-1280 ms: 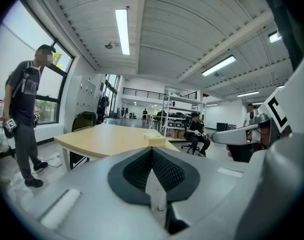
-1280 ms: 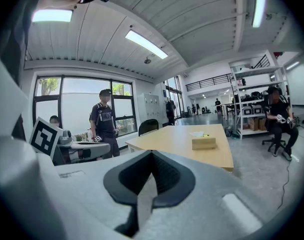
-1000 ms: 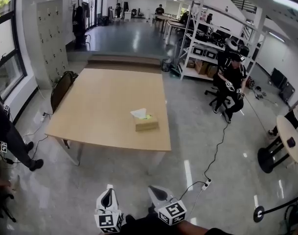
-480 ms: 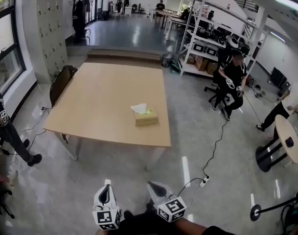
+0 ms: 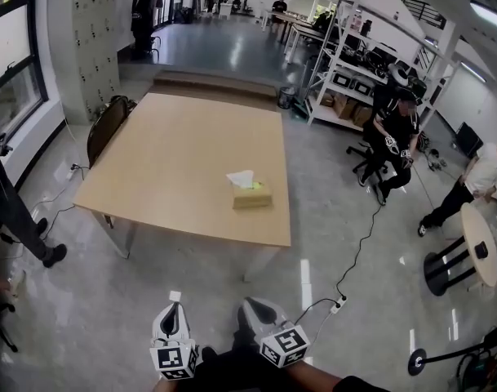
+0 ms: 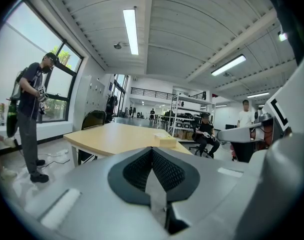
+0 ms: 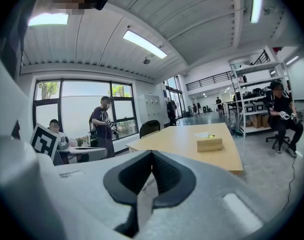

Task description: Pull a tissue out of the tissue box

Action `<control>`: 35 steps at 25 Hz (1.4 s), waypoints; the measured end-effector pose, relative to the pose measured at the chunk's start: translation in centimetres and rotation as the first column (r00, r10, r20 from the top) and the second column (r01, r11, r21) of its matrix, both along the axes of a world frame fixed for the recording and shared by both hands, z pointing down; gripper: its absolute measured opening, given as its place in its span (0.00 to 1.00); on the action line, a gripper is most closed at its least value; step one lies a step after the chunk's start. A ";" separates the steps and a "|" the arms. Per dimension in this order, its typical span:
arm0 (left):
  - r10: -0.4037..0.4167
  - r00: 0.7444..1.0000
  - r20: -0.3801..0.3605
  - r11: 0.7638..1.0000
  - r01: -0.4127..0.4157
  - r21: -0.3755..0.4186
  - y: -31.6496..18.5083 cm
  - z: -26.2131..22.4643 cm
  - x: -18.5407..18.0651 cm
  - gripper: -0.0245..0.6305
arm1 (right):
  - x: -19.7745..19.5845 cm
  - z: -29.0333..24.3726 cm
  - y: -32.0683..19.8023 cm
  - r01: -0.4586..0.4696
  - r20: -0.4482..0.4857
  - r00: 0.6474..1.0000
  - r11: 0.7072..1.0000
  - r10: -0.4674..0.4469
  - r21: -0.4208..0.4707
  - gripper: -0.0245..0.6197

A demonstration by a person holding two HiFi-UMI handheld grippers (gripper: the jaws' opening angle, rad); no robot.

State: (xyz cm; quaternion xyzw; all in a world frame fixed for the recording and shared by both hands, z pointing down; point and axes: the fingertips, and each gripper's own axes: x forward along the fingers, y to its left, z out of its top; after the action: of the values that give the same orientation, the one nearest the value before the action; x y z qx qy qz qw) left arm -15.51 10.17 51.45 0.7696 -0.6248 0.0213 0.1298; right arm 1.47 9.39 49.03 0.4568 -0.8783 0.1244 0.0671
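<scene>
A tan tissue box sits on the wooden table near its front right part, with a white tissue sticking up from its top. Both grippers hang low over the floor, well short of the table. My left gripper is shut and holds nothing; in the left gripper view the left gripper points at the table, with the tissue box far ahead. My right gripper is shut and empty. From the right gripper the tissue box shows off to the right.
A dark chair stands at the table's left side. A cable and power strip lie on the floor to the front right. A seated person, a standing person, a round table and shelving are on the right; another person stands at left.
The head view has shifted, so the table and box sit a little higher and to the right. A standing person has come into view at right. Both grippers stay shut and low.
</scene>
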 end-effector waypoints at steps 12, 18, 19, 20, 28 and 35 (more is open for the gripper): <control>-0.027 0.999 0.031 0.999 0.027 -0.020 -7.9 0.1 0.1 0.07 | 1.1 1.5 -9.3 -0.003 -0.023 1.000 0.999 0.003 -0.034 0.03; -0.026 0.998 0.055 1.000 0.026 0.002 -15.1 -2.2 1.9 0.07 | 2.3 1.0 -16.6 0.014 -0.030 0.999 0.999 -0.015 -0.037 0.02; -0.026 0.998 0.059 1.000 0.026 0.005 -16.1 -2.6 2.3 0.07 | 2.6 0.9 -17.8 0.016 -0.031 0.999 0.999 -0.017 -0.036 0.03; -0.025 0.998 0.065 1.000 0.025 0.008 -17.2 -2.9 2.9 0.07 | 2.9 0.8 -19.0 0.017 -0.034 0.999 0.999 -0.018 -0.033 0.03; -0.021 0.993 0.116 1.000 0.018 0.026 -25.4 -5.5 6.6 0.07 | 5.5 0.3 -27.8 0.036 -0.041 0.998 0.999 -0.037 -0.027 0.05; 0.008 0.992 0.130 1.000 -0.010 0.017 -29.6 -5.4 7.4 0.10 | 5.7 0.0 -32.8 0.013 -0.054 0.998 0.999 -0.015 -0.036 0.14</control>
State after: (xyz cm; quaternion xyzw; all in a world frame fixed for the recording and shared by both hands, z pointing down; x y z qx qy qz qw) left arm -8.15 -19.48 46.09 0.7705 -0.6287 0.0663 0.0821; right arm 7.20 -23.45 49.07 0.4524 -0.8770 0.1270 0.1000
